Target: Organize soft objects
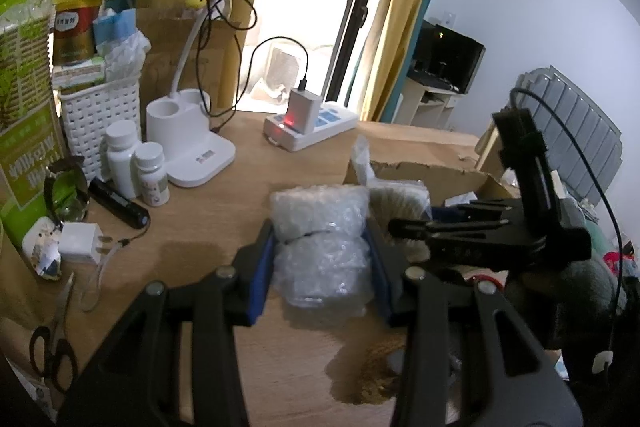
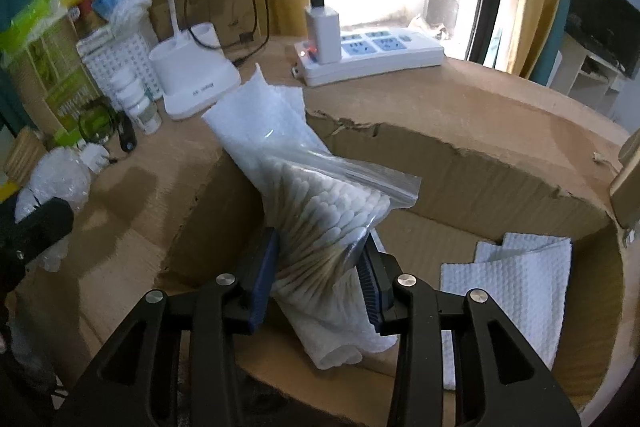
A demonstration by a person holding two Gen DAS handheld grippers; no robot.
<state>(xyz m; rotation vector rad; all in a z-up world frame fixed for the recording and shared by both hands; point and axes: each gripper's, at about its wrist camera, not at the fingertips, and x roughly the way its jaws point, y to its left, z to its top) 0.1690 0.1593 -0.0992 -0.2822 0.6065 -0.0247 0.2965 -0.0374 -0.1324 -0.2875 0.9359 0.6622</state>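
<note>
- the left hand-held gripper (image 1: 320, 259), at lower centre of the left wrist view, is clamped on a roll of bubble wrap (image 1: 320, 247), its blue pads pressing both sides; the roll sits over the wooden table (image 1: 208, 227).
- in the same view the right hand-held gripper (image 1: 400, 227) shows as a black frame at centre right, over the torn cardboard box (image 1: 440, 179).
- the right hand-held gripper (image 2: 316, 267), at lower centre of the right wrist view, grips a clear zip bag of cotton swabs (image 2: 328, 219) at a narrow setting, the swab heads fanned above the pads.
- the bag is held tilted over the open box (image 2: 480, 179), just above a rolled white cloth (image 2: 340, 331) lying on the box floor.
- a bubble-wrap sleeve (image 2: 256, 119) leans on the box's left wall behind the bag, its top pointing to the upper left of the frame.
- folded white paper towels (image 2: 516, 287) lie in the right part of the box.
- in the upper half of the right wrist view a white power strip (image 2: 384, 51) with a charger (image 2: 323, 31) plugged in rests on the table, near a white desk lamp base (image 2: 192, 75).
- at the left of the left wrist view stand two white bottles (image 1: 136, 167) beside a white woven basket (image 1: 100, 115); black-handled scissors (image 1: 52, 339) lie in the lower left corner.
</note>
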